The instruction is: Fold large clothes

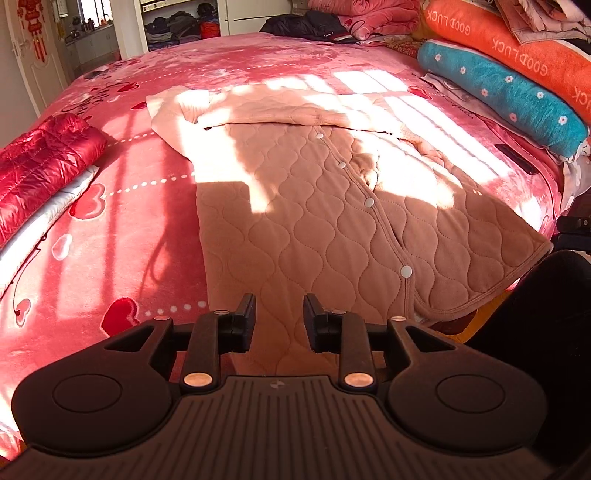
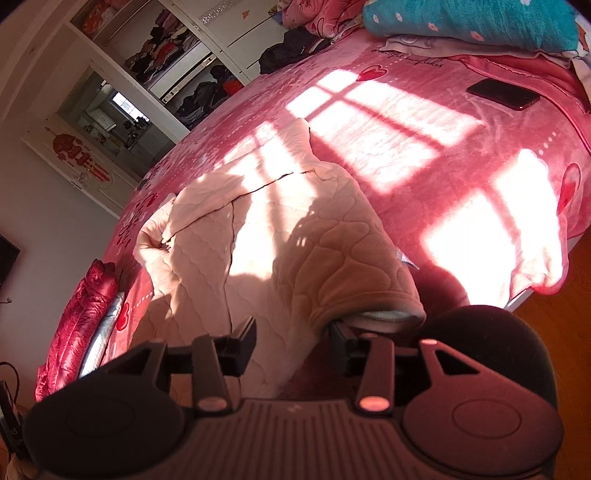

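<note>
A large peach quilted jacket (image 1: 317,206) with white snap buttons lies spread on the pink bed blanket (image 1: 110,206), one sleeve folded across its top. My left gripper (image 1: 279,306) is open and empty, just above the jacket's near hem. In the right wrist view the jacket (image 2: 258,236) lies bunched, and its cuffed sleeve end (image 2: 369,295) drapes over my right gripper's right finger. My right gripper (image 2: 291,332) is open with the jacket fabric between and under its fingers.
A folded red puffer jacket (image 1: 40,166) on a silver garment lies at the bed's left edge. Orange and teal rolled blankets (image 1: 509,92) are stacked on the right. A dark phone (image 2: 502,94) lies on the bed. Dark clothes (image 1: 306,24) sit at the far end.
</note>
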`<state>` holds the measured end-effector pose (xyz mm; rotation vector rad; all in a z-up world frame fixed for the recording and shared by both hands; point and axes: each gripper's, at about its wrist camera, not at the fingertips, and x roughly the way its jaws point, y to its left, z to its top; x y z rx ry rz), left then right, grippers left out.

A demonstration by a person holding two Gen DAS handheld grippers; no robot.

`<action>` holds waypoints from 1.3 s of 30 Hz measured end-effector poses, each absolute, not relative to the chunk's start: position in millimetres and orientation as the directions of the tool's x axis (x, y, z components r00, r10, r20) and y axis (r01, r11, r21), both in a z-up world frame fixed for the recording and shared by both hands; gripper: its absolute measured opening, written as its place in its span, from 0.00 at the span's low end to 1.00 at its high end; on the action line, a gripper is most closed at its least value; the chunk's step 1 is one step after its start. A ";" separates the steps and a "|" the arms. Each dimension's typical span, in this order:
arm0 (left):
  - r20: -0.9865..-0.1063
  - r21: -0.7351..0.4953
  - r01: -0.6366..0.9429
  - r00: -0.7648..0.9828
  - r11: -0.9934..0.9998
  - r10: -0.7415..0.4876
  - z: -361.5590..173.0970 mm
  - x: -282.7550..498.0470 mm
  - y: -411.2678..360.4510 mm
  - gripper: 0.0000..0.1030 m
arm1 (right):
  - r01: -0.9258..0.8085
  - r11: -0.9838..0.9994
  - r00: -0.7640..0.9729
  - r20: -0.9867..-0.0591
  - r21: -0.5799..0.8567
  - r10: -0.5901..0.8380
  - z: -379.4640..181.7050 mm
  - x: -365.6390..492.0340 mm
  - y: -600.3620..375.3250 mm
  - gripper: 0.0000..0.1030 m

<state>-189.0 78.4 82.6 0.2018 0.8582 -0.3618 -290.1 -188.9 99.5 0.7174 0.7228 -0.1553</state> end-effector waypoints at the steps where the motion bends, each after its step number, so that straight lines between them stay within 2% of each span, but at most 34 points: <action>1: -0.758 0.025 0.391 0.607 0.920 -0.238 91.2 -191.6 78.1 0.34 | 0.367 0.756 0.760 -0.643 0.542 0.092 104.6 -295.7 -190.1 0.47; 5: -0.716 0.018 0.401 0.645 0.916 -0.269 114.2 -190.9 65.5 0.45 | 0.353 0.781 0.802 -0.596 0.515 0.031 128.6 -299.5 -195.9 0.63; 9: -0.679 -0.015 0.396 0.670 0.918 -0.301 117.2 -163.3 46.4 0.45 | 0.286 0.827 0.852 -0.524 0.483 0.012 152.7 -273.0 -196.3 0.73; 12: -0.640 -0.054 0.364 0.702 0.930 -0.312 115.0 -136.1 29.9 0.48 | 0.218 0.873 0.873 -0.488 0.436 0.026 166.0 -239.0 -189.7 0.75; 16: -0.586 -0.086 0.292 0.758 0.953 -0.285 102.7 -94.0 16.5 0.51 | 0.077 0.956 0.902 -0.428 0.284 0.055 176.8 -177.8 -168.9 0.82; 21: -0.541 -0.135 0.192 0.808 0.972 -0.234 82.4 -45.3 20.1 0.62 | -0.087 0.977 0.902 -0.401 0.194 0.160 165.1 -91.7 -145.3 0.82; 27: -0.540 -0.165 0.074 0.828 0.984 -0.153 45.3 -7.5 42.9 0.64 | -0.262 0.965 0.866 -0.449 -0.031 0.221 122.6 -1.2 -97.0 0.81; 31: -0.538 -0.207 0.037 0.830 0.978 -0.145 29.3 7.1 63.5 0.64 | -0.343 0.919 0.847 -0.486 -0.194 0.214 87.2 44.6 -62.8 0.77; 35: -0.518 -0.255 0.006 0.844 0.967 -0.142 23.3 12.3 79.8 0.73 | -0.394 0.871 0.838 -0.503 -0.293 0.210 56.5 84.7 -34.8 0.74; 39: -0.528 -0.264 -0.007 0.838 0.964 -0.139 19.2 11.9 84.1 0.74 | -0.409 0.827 0.838 -0.517 -0.387 0.173 31.1 113.6 -17.9 0.71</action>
